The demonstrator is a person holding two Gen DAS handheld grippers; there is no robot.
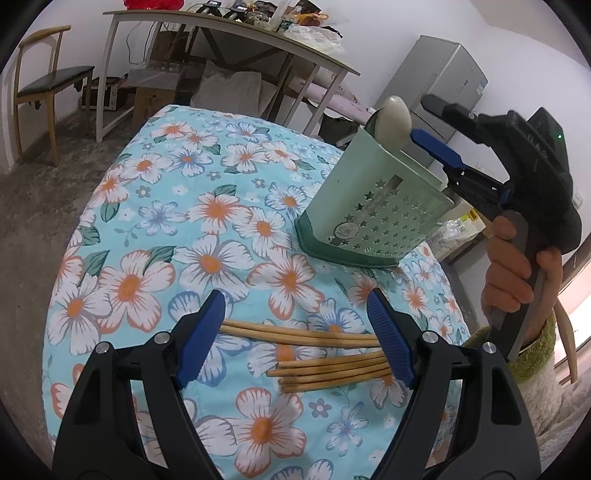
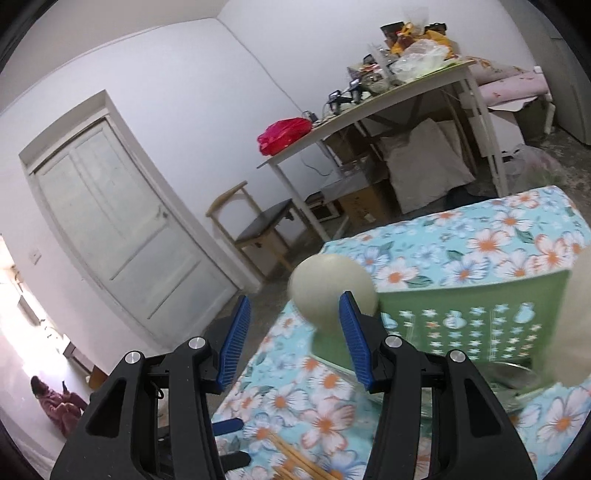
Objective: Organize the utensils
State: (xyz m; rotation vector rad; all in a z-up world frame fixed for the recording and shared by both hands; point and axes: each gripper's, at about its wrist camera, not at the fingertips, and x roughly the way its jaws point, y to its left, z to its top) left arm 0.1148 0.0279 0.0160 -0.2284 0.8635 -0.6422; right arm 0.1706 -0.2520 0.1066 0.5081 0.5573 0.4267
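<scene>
Several wooden chopsticks lie on the flowered blue cloth, right between the fingers of my left gripper, which is open and low over them. A green star-punched utensil holder stands further back on the right with a pale spoon sticking out of its top. My right gripper, held by a hand, hovers beside that spoon. In the right wrist view the right gripper is open with nothing between its pads; the spoon and the holder lie just beyond its right finger. The chopsticks show at the bottom.
A second pale rounded shape is blurred at the holder's right. Behind the covered table stand a cluttered desk, a wooden chair and a grey fridge. A white door is at left, and a person sits on the floor.
</scene>
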